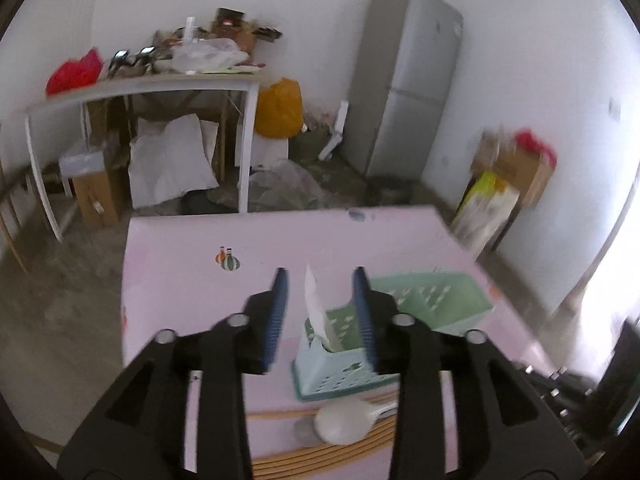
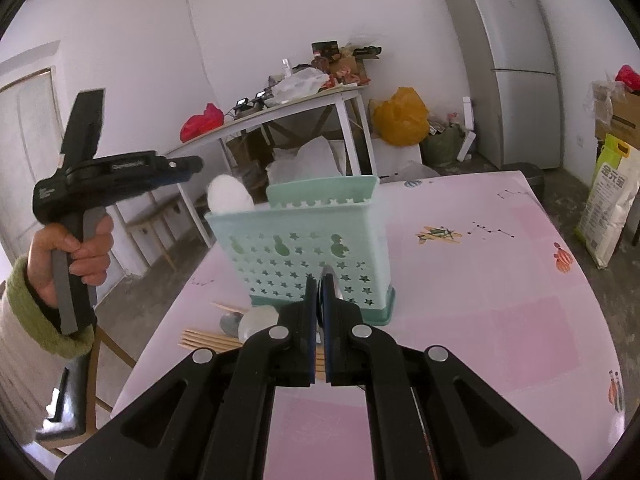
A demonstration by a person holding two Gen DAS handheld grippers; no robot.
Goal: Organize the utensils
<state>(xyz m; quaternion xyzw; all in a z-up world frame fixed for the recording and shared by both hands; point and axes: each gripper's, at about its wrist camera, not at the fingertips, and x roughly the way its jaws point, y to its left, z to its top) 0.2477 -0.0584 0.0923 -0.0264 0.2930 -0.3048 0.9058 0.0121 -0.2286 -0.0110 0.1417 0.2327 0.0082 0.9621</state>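
A mint-green perforated utensil holder (image 2: 316, 244) stands on the pink table (image 2: 480, 280); a white spoon (image 2: 230, 196) stands in its left compartment. It also shows in the left wrist view (image 1: 344, 364), with the white spoon (image 1: 316, 304) sticking up. My left gripper (image 1: 320, 292) is open and empty above the holder; it also shows in the right wrist view (image 2: 120, 168), held in a hand. My right gripper (image 2: 319, 300) is shut on a metal utensil (image 2: 332, 276), just in front of the holder. A white spoon (image 1: 344, 420), a grey spoon (image 1: 304, 428) and wooden chopsticks (image 1: 320, 452) lie beside the holder.
A white side table (image 1: 140, 88) with clutter and bags stands behind. A grey fridge (image 2: 508, 60) is at the back right. An orange bag (image 2: 400, 116) and a rice sack (image 2: 612, 204) sit on the floor. A wooden chair (image 2: 100, 352) is at the table's left edge.
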